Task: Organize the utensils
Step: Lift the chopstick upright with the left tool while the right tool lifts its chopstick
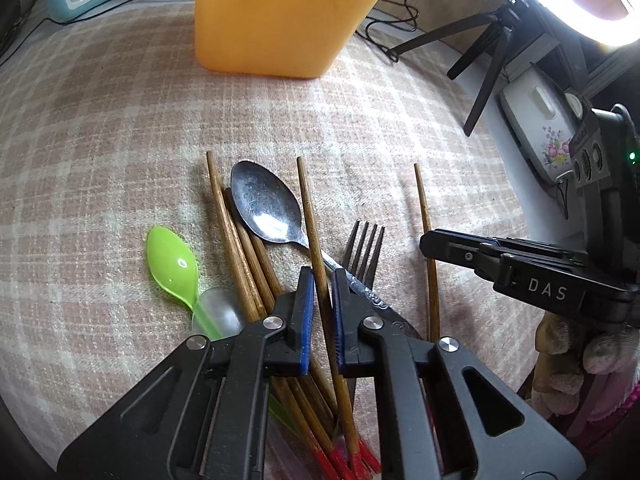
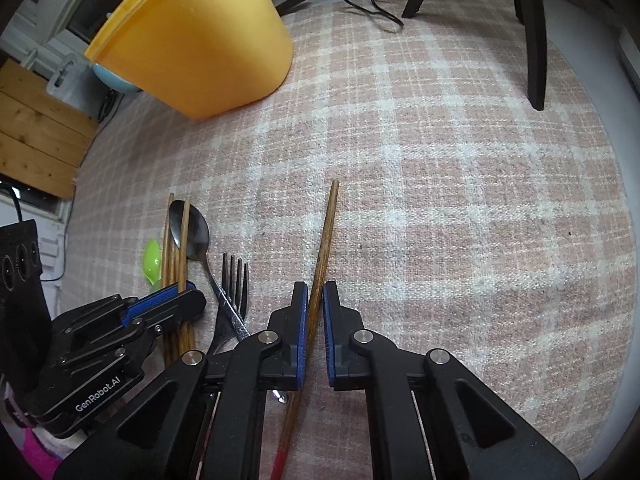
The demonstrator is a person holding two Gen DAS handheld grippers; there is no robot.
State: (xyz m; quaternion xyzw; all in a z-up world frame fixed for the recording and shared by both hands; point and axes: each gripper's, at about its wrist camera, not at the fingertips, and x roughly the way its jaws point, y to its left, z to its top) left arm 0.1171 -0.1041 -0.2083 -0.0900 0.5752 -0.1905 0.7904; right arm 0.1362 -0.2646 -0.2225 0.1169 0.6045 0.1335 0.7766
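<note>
1. The left gripper (image 1: 320,292) is closed on one wooden chopstick (image 1: 308,208). The stick is pinched between the blue pads.
2. The right gripper (image 2: 316,312) is closed on a second chopstick (image 2: 328,224), which lies apart from the pile.
3. Both held sticks run straight out from the fingers. Their red ends are near and their thin tips point away, toward the far side of the checked cloth (image 1: 100,140).
4. Just left of the left gripper, a bundle of chopsticks (image 1: 240,248) is seen flat on the cloth. About three are counted there, but this cannot be told for sure.
5. Three spoons are counted: a metal spoon (image 1: 264,204), a green spoon (image 1: 172,260) and a clear spoon (image 1: 218,312). One fork (image 1: 366,248) is counted, between the two grippers.
6. Farthest away, one yellow tub (image 1: 280,16) is stood upright. It is straight ahead of the left gripper, and ahead and to the left of the right one, so the left hand is judged nearer.
</note>
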